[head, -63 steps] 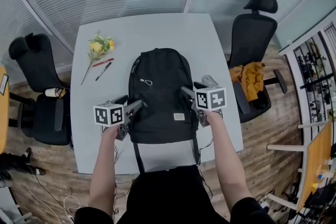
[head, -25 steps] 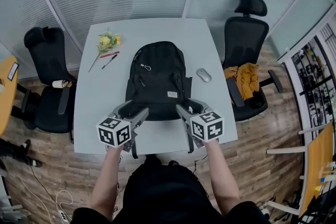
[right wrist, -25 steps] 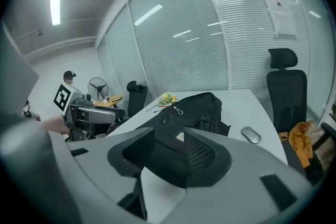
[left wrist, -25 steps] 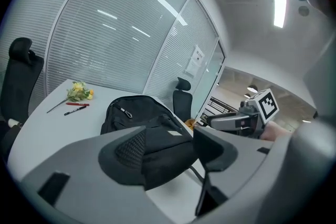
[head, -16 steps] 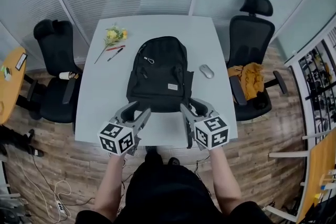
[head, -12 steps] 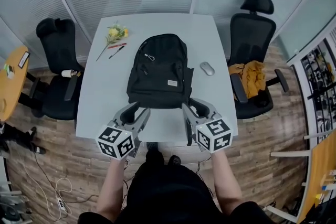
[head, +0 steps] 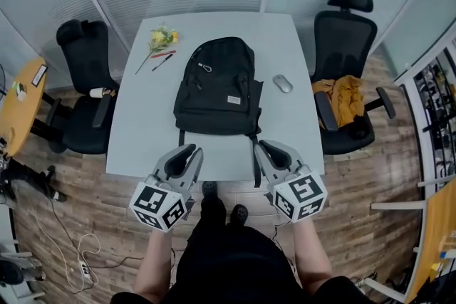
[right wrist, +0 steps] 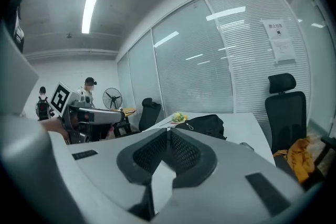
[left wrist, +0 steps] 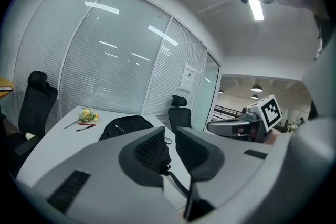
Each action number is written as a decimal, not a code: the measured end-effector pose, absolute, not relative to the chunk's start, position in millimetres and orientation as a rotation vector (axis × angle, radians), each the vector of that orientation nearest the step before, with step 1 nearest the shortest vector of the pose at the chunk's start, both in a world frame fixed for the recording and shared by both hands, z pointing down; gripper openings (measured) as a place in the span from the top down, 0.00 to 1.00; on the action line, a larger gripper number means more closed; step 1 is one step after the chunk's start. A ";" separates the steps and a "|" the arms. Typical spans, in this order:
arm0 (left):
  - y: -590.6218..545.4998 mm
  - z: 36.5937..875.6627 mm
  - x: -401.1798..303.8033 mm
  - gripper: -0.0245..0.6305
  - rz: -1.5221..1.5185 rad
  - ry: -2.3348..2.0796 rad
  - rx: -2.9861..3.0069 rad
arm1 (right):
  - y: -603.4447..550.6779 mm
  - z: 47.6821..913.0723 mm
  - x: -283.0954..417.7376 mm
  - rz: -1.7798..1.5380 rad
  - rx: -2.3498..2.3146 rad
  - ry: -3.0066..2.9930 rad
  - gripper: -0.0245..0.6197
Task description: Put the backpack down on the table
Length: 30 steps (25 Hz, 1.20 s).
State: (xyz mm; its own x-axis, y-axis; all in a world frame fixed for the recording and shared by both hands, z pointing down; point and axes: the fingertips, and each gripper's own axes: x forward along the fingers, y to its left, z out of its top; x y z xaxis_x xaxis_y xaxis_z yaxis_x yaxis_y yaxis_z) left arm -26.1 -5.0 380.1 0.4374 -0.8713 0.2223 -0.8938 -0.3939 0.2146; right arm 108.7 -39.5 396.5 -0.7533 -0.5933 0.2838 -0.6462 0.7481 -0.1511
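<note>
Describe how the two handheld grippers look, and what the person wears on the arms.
The left gripper and the right gripper are light grey moulded shells with curved jaws lined with black mesh-textured pads. Each carries a white cube printed with black square markers. The person wears a black top; the forearms are uncovered.

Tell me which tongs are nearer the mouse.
Right. The right tongs are at the table's near edge on the mouse's side; the left tongs are across the backpack from it. Both have just been closing, empty.
</note>
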 end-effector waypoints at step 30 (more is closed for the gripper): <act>43.4 382.2 3.3 0.97 0.155 -1.575 2.421 | 12.9 384.5 136.7 0.287 0.959 -2.789 0.95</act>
State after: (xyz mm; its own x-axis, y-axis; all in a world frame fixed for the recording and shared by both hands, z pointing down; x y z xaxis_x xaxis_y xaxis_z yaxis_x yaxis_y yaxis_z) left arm 3.3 43.4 382.2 0.4106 -0.8843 0.2224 -0.9107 -0.3855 0.1486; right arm 136.7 12.9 384.5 -0.7762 -0.5873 0.2295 -0.6217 0.7734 -0.1235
